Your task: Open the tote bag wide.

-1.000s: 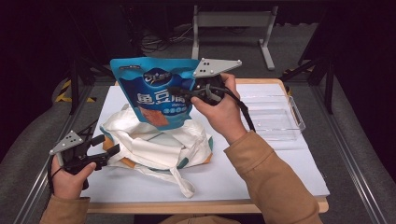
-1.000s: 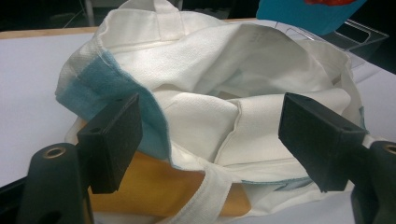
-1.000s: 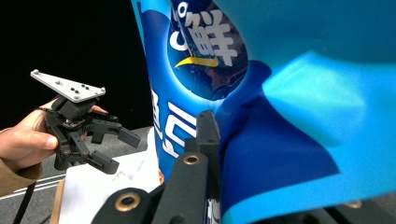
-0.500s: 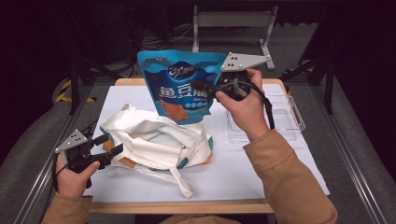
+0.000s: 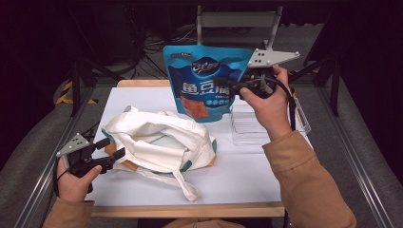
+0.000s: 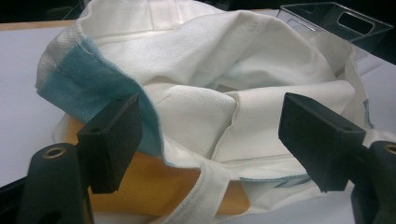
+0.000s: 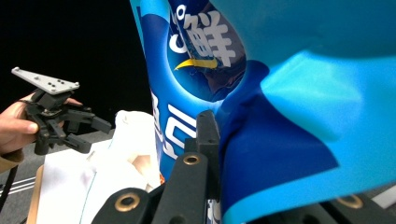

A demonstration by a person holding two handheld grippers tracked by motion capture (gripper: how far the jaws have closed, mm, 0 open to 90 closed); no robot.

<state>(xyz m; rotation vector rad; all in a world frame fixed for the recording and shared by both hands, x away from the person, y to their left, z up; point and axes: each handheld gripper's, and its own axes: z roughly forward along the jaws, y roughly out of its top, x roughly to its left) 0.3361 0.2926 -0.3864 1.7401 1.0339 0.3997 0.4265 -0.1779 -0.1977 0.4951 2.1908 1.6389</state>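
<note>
- A big blue snack bag [image 5: 209, 80] is held up in the air at the far side of the white table [image 5: 247, 175], just left of the clear tray [image 5: 252, 126].
- The right gripper [image 5: 223, 84] is shut tight on the right edge of the bag; in the right gripper view the bag [image 7: 261, 93] is pinched and creased between the black jaws.
- A white cloth tote [image 5: 157, 142] is seen lying on the table, to the near left of the bag, with its mouth partly open.
- The left gripper [image 5: 114, 154] is held at the tote's left edge with its jaws wide apart; the cloth rim [image 6: 140, 116] sits between them but is not squeezed.
- The step in hand looks like the bag being carried over to the clear tray.
- Next, the bag likely needs to be lowered gently into the tray and let go.
</note>
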